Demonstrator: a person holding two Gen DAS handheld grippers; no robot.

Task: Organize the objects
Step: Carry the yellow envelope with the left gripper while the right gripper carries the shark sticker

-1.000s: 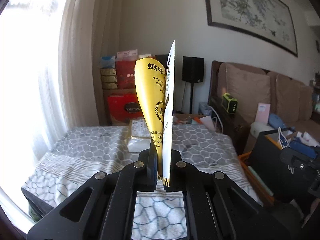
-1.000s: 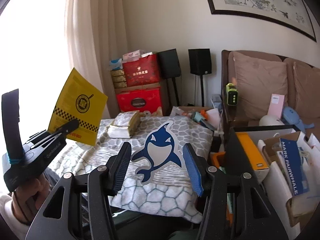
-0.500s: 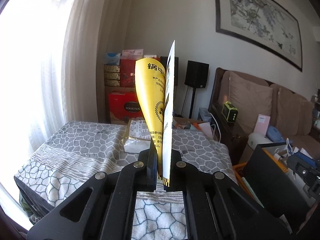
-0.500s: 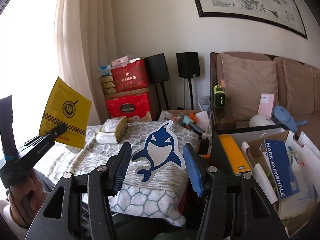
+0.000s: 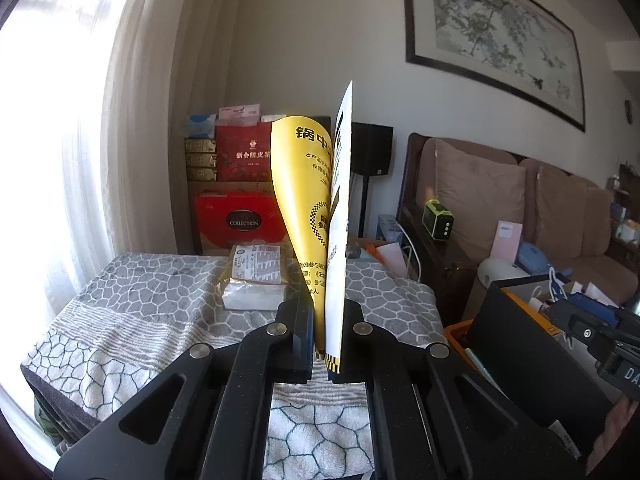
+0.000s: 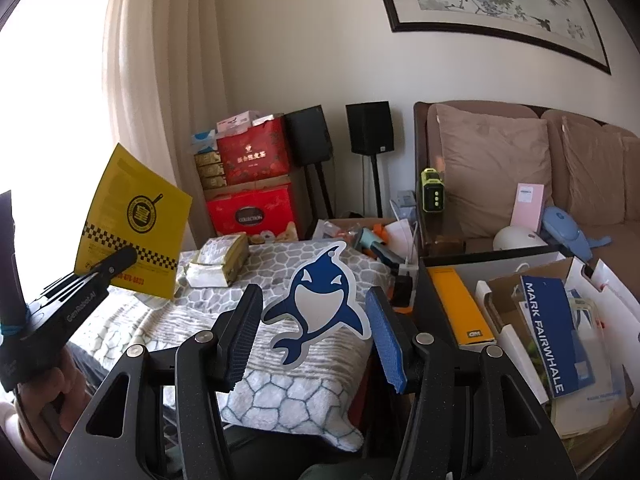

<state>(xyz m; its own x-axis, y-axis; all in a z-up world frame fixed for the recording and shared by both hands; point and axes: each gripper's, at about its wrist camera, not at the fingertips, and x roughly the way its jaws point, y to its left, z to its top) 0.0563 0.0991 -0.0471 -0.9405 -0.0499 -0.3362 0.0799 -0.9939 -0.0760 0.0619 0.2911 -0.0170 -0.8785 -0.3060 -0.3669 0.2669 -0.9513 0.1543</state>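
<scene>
My left gripper (image 5: 328,308) is shut on the lower edge of a yellow folded leaflet (image 5: 304,200), which stands upright and edge-on above the table. The right wrist view shows that leaflet (image 6: 132,224) at the left, with the left gripper (image 6: 124,258) and the hand holding it. Between the blue pads of my right gripper (image 6: 314,294) sits a blue and white whale-shaped card (image 6: 320,300), gripped by its fins. A grey patterned towel (image 6: 280,380) covers the table below.
A wrapped packet (image 5: 256,276) lies at the table's far side. A black box of files and papers (image 6: 448,272) stands to the right, with a sofa (image 6: 492,168) behind. Red gift boxes (image 6: 248,212) and speakers are stacked by the curtain.
Both views swayed slightly and came back. The leaflet and the whale card sit in the same grips as before.
</scene>
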